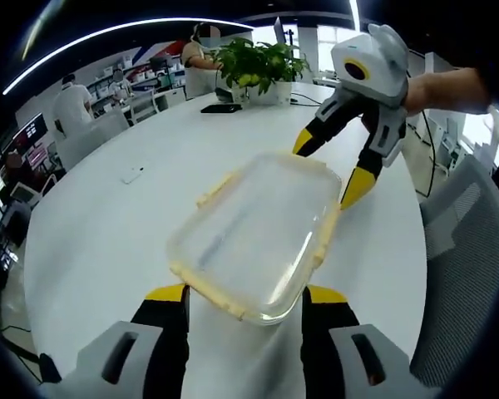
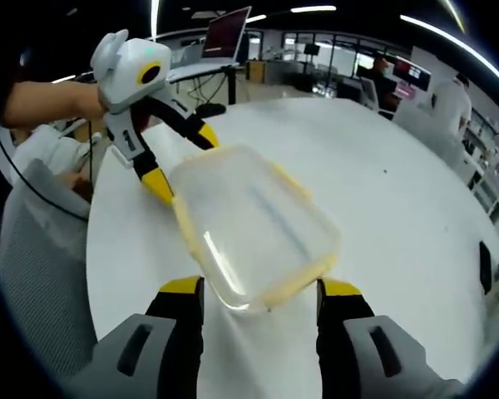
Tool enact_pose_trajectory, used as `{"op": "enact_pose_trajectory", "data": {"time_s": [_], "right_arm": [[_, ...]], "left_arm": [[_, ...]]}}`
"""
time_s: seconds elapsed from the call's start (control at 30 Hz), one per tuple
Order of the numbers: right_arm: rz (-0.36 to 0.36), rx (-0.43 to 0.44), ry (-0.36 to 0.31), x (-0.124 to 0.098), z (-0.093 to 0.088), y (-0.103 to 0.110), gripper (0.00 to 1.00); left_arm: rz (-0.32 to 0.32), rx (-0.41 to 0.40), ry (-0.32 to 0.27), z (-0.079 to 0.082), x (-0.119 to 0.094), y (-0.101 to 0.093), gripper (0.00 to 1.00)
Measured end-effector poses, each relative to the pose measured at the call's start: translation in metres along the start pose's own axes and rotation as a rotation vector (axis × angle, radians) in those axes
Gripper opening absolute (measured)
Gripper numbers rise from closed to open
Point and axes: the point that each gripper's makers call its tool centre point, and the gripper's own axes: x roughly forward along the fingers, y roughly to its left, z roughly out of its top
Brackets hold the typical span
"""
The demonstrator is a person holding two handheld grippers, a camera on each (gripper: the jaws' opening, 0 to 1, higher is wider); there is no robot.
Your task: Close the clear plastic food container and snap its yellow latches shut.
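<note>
Clear plastic food container with yellow latches (image 1: 258,237) (image 2: 254,224) lying on white round tabletop (image 1: 108,224) (image 2: 399,191). Left hand-held gripper (image 1: 245,298) (image 2: 180,164) and right hand-held gripper (image 2: 262,291) (image 1: 328,170) both spread apart at opposite ends, gripping nothing.

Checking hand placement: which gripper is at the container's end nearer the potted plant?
The right gripper, jaws open at the clear plastic container's end toward the potted green plant; the left gripper is at the opposite end.
</note>
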Motion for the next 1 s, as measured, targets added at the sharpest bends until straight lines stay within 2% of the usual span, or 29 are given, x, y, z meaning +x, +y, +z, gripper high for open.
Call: {"op": "enact_pose_trajectory", "data": {"time_s": [0.47, 0.87, 1.0], "right_arm": [[-0.002, 0.006, -0.004, 0.0, 0.001, 0.002, 0.52], [-0.028, 0.033, -0.075, -0.018, 0.006, 0.008, 0.57], [-0.04, 0.085, -0.131, -0.031, 0.01, 0.011, 0.58]], "left_arm": [[0.0, -0.011, -0.001, -0.002, -0.002, -0.001, 0.49], [0.022, -0.062, -0.051, -0.001, -0.021, -0.004, 0.54], [0.035, -0.087, -0.077, 0.001, -0.033, -0.006, 0.59]]}}
